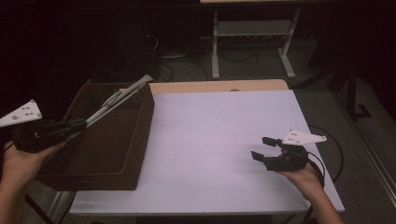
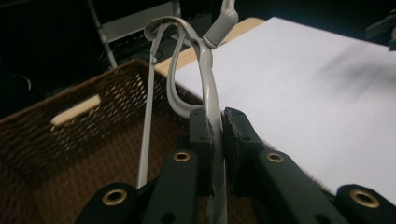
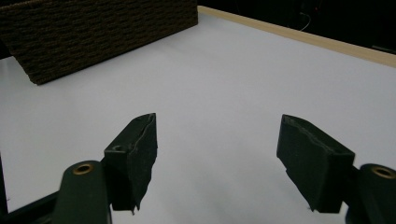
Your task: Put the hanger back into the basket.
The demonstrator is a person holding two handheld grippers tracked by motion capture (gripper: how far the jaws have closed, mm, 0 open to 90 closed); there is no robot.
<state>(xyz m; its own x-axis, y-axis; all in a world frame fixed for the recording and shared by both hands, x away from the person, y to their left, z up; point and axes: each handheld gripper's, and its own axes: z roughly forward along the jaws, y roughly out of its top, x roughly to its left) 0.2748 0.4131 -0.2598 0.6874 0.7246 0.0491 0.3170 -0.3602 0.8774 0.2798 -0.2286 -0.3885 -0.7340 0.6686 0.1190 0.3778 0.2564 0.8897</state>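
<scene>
**Left tool holds hanger over basket; right tool waits spread**

The left tool [image 1: 79,124] is pinched on a pale grey hanger [image 1: 119,99], held above the open brown wicker basket [image 1: 140,140] at the left end of the desk [image 1: 224,140]. In the high view the hanger slants up and away from the jaws, across the basket's top, with its far end reaching past the back right corner of the rim. The left gripper view shows both pads pressed flat against the hanger's thin curved arm [image 2: 210,100], while a straight bar [image 2: 148,116] of the same hanger runs down beside the jaws toward the basket's woven floor. A slot handle shows in the basket's far wall.

The right tool [image 1: 261,148] sits low over the white desk top near its right front corner, well apart from the basket, pointing left toward it. Its jaws stand spread with nothing between them; the right gripper view shows bare desk [image 3: 224,84] in the gap and the basket's side wall [image 3: 93,32] beyond.
</scene>
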